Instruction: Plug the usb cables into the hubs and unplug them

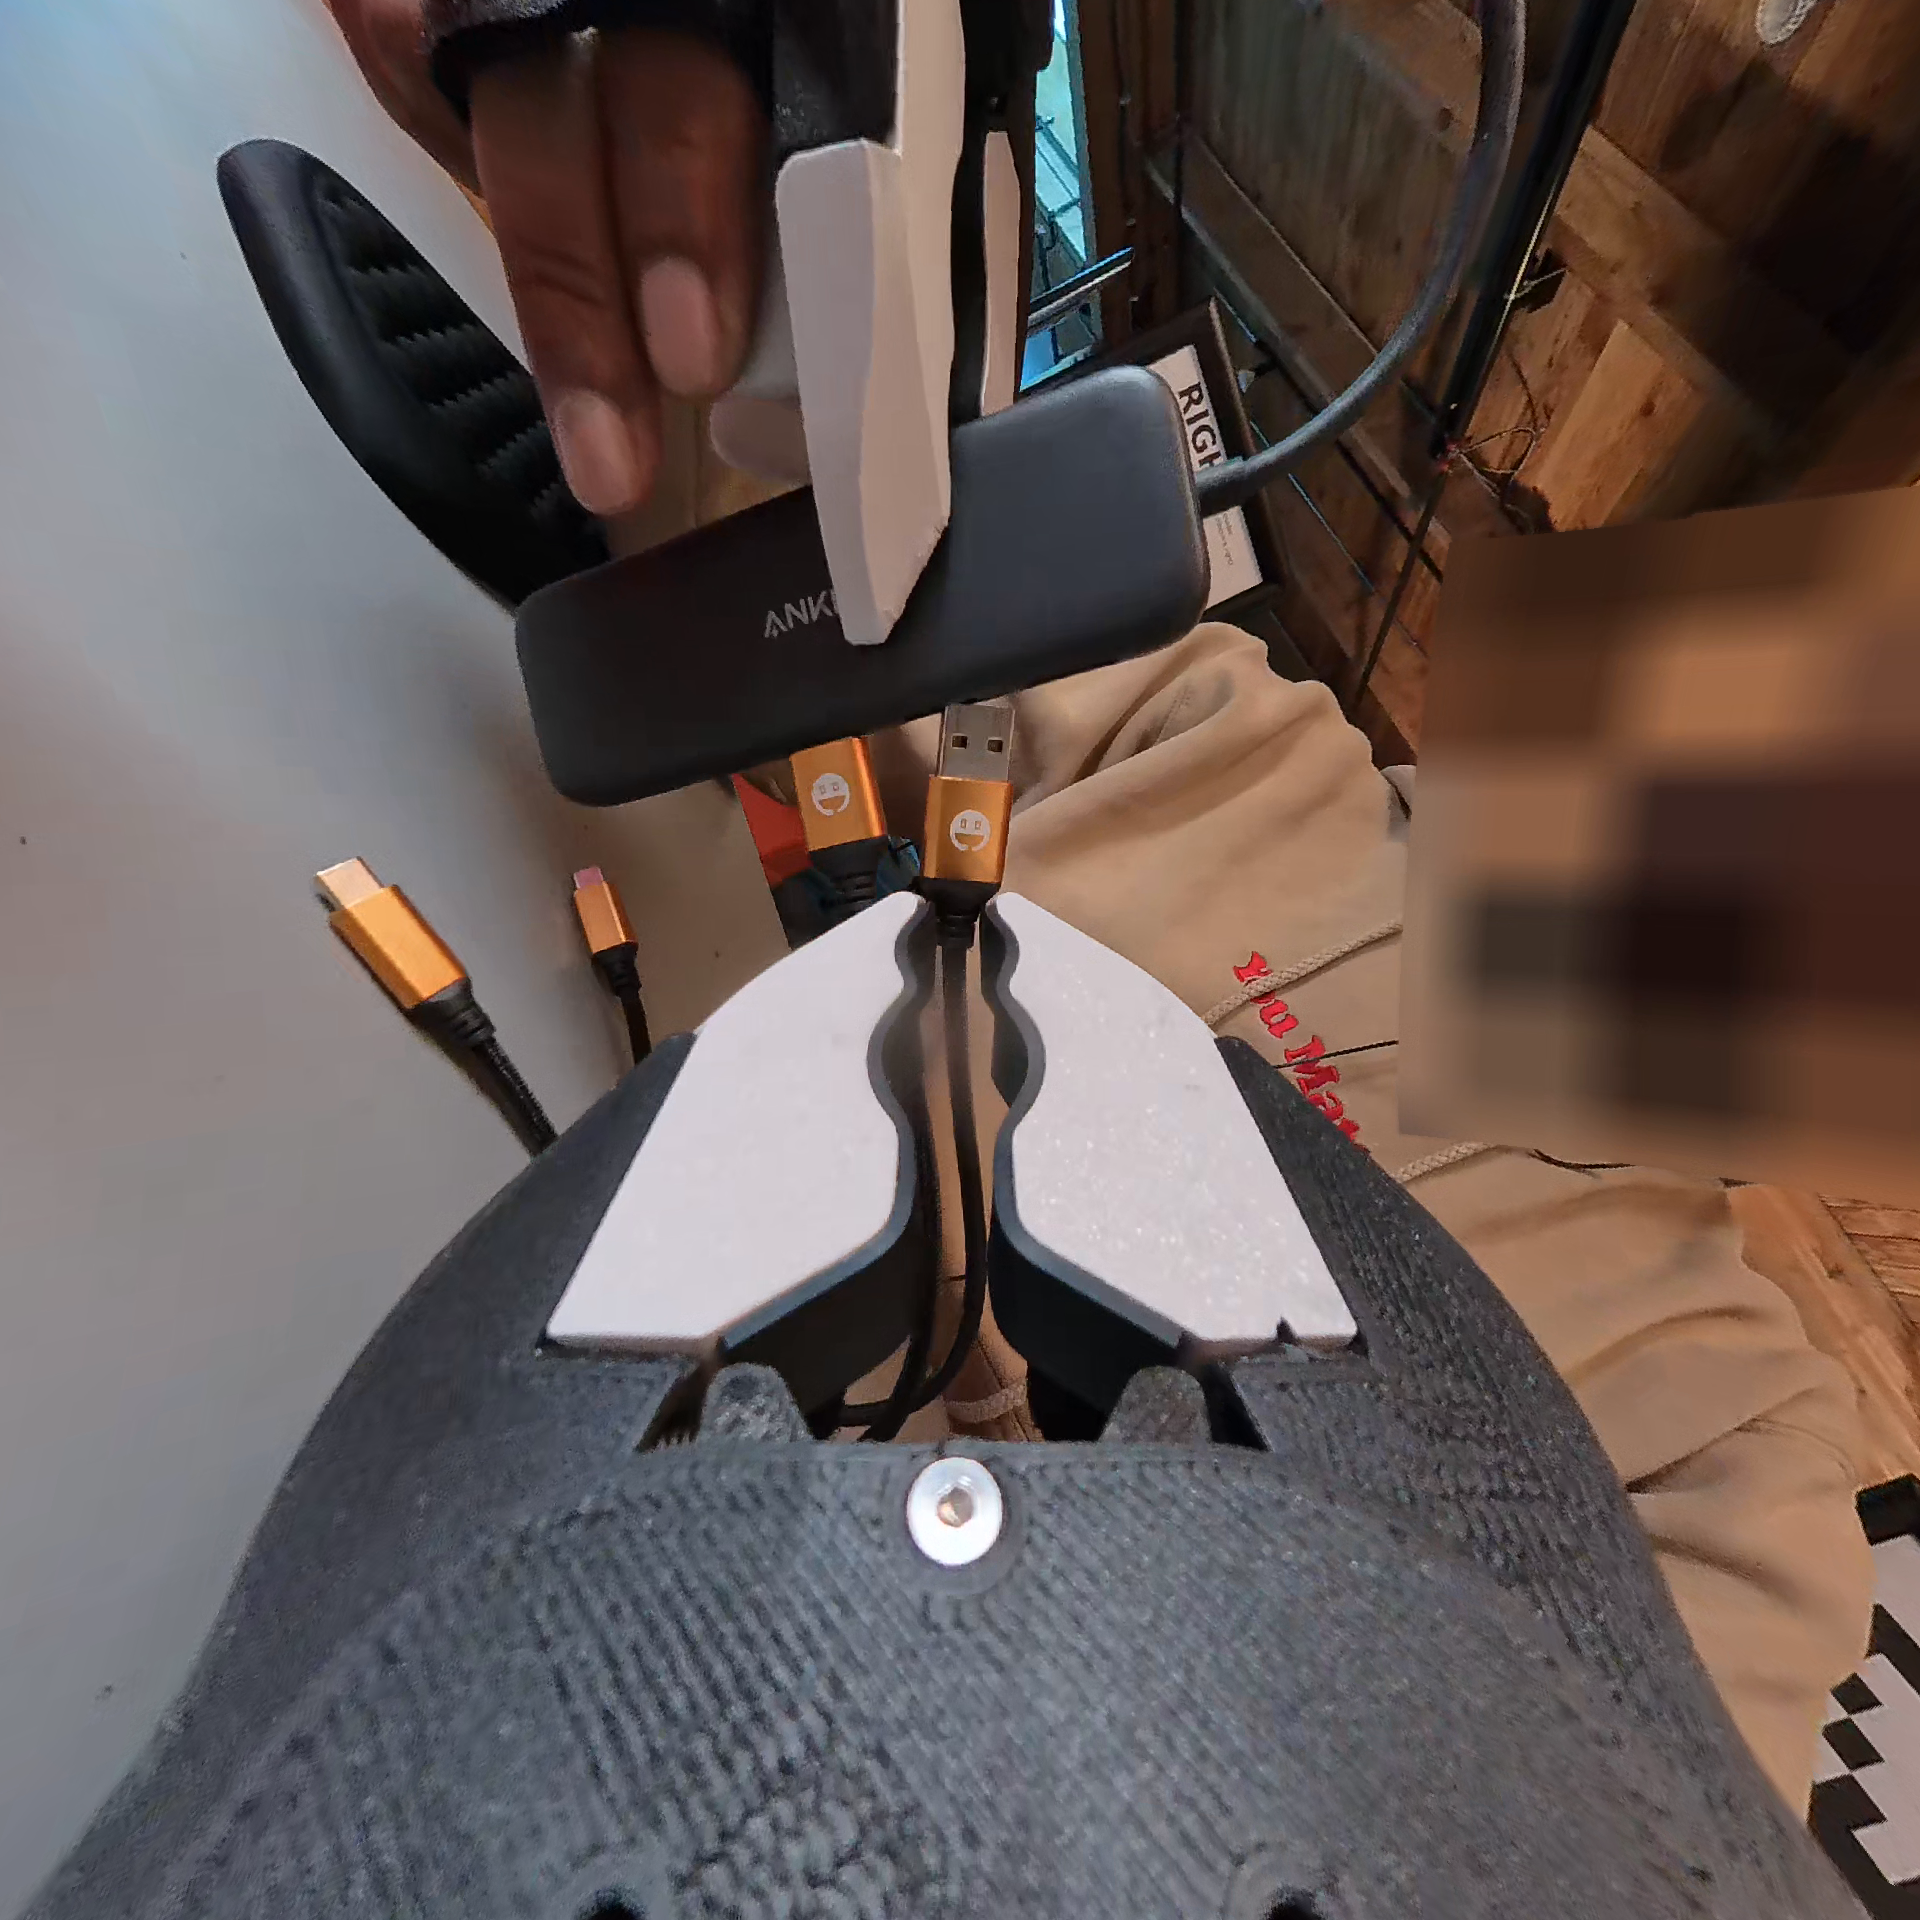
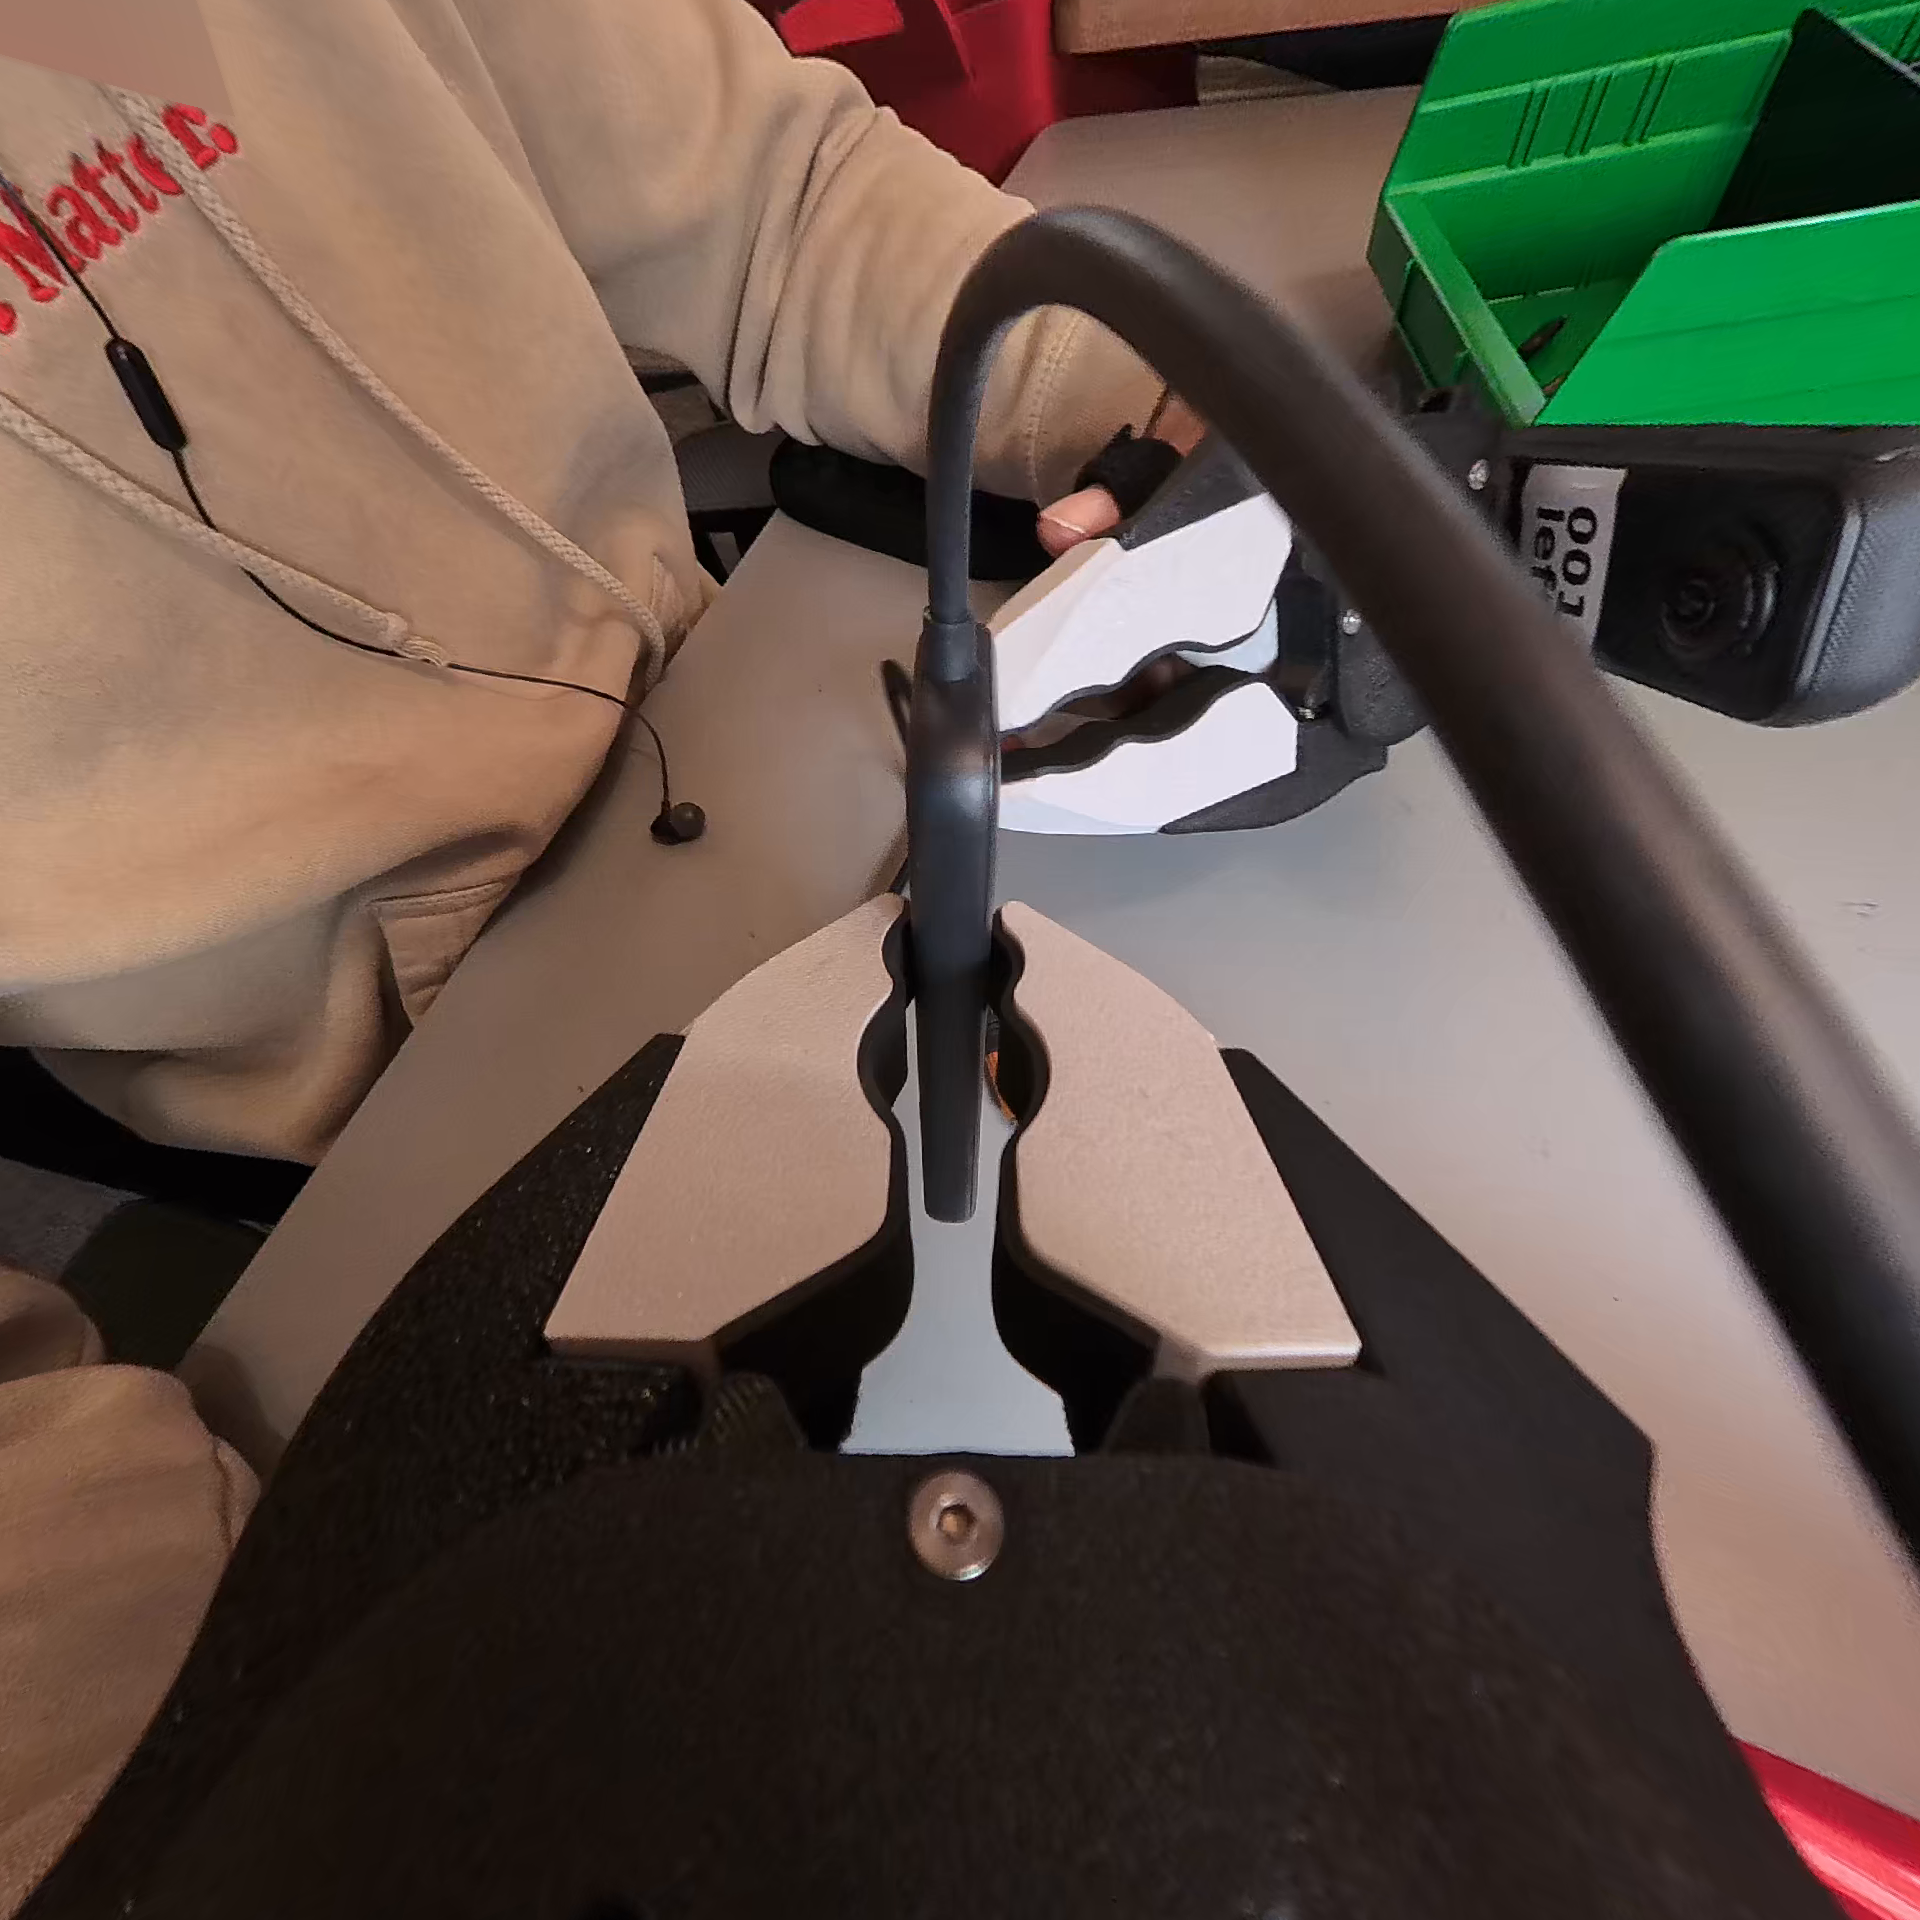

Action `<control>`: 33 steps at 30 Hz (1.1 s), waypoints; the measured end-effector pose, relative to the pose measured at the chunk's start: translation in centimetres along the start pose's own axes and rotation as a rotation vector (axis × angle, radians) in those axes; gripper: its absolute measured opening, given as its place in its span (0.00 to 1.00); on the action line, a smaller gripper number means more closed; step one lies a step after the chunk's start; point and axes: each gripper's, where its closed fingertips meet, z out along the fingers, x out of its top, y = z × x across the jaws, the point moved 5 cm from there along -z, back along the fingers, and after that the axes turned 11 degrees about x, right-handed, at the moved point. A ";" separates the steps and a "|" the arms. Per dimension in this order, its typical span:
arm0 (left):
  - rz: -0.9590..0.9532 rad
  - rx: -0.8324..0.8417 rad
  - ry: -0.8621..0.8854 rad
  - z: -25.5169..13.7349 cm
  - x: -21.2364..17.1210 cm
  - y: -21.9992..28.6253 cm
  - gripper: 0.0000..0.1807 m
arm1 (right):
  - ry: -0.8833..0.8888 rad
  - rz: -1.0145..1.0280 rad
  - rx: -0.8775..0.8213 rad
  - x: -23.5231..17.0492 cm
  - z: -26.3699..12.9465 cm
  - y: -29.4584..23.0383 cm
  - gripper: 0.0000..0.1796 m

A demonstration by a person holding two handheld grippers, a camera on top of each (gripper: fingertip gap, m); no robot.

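In the left wrist view my left gripper (image 1: 956,909) is shut on the black cable of an orange USB-A plug (image 1: 968,795), whose metal tip sits just below the edge of a dark grey hub (image 1: 1039,561), apart from it. A second orange plug (image 1: 836,800) sits in the hub's edge beside it. The right gripper (image 1: 883,582) holds the hub from above. In the right wrist view my right gripper (image 2: 954,920) is shut on the hub (image 2: 951,831), seen edge-on, with its thick black cable (image 2: 1507,582) arching to the right. The left gripper (image 2: 1013,748) shows behind it.
Two more orange-ended cables (image 1: 400,951) (image 1: 603,920) lie on the white table (image 1: 156,727). A black rounded object (image 1: 384,364) lies at the left. A green bin (image 2: 1662,239) stands at the table's far right. A person in a beige hoodie (image 2: 364,468) sits close by.
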 end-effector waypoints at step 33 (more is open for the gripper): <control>0.262 0.439 -0.007 -0.9 -0.1 -4.0 0.14 | 0.042 0.229 -0.004 -3.5 0.0 2.6 0.07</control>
